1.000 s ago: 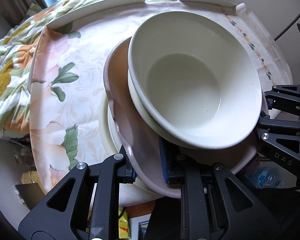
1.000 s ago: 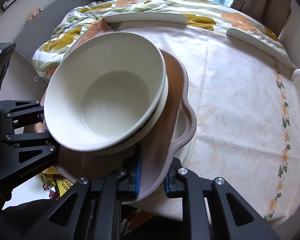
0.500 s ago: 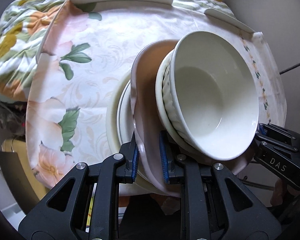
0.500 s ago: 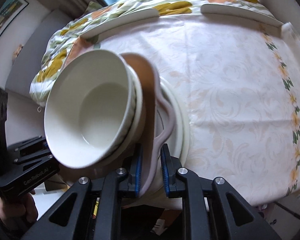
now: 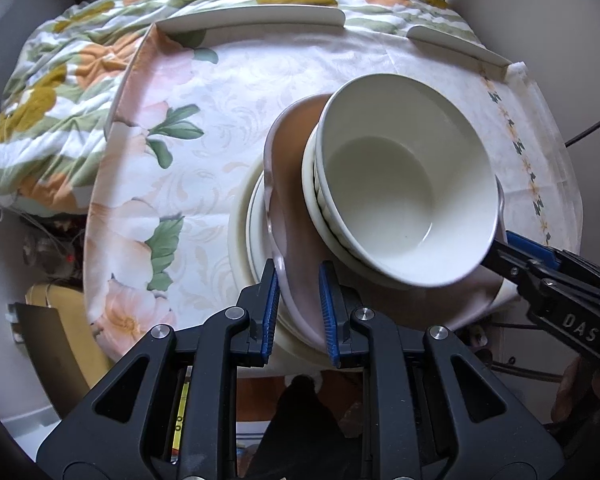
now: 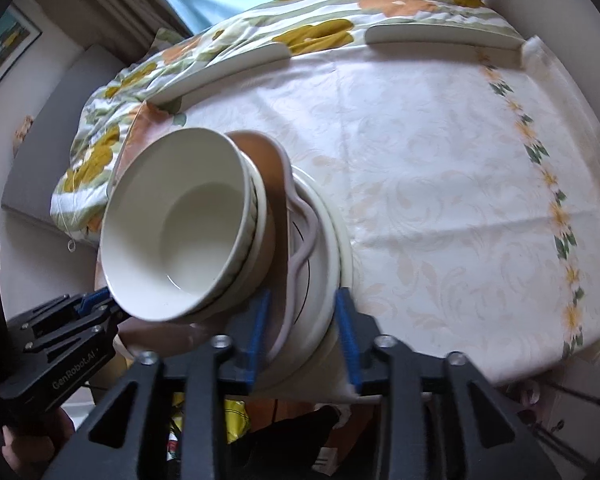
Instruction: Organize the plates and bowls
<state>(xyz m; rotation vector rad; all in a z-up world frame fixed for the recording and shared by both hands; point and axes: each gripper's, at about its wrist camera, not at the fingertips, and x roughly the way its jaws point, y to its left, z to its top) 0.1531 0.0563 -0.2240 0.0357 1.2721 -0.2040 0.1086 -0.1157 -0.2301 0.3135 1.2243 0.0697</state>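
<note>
A pink wavy-rimmed plate [image 5: 296, 216] carries two nested white bowls [image 5: 404, 184] and rests tilted on a stack of cream plates [image 5: 246, 216] at the table's near edge. My left gripper [image 5: 298, 300] has its jaws parted around the pink plate's rim, with a gap on each side. My right gripper [image 6: 302, 320] is open, its jaws wide around the rims of the pink plate [image 6: 300, 256] and the cream plates [image 6: 328, 240]. The bowls [image 6: 180, 224] lean to the left in the right wrist view.
The table has a pale floral cloth [image 6: 440, 168] and a flowered quilt [image 5: 60, 92] behind it. White curved rails [image 5: 252, 16] line the far edge. The cloth hangs over the near edge [image 6: 580, 320].
Both grippers were shut on the pink plate's rim and have opened. The plate with its bowls has come down onto the cream stack.
</note>
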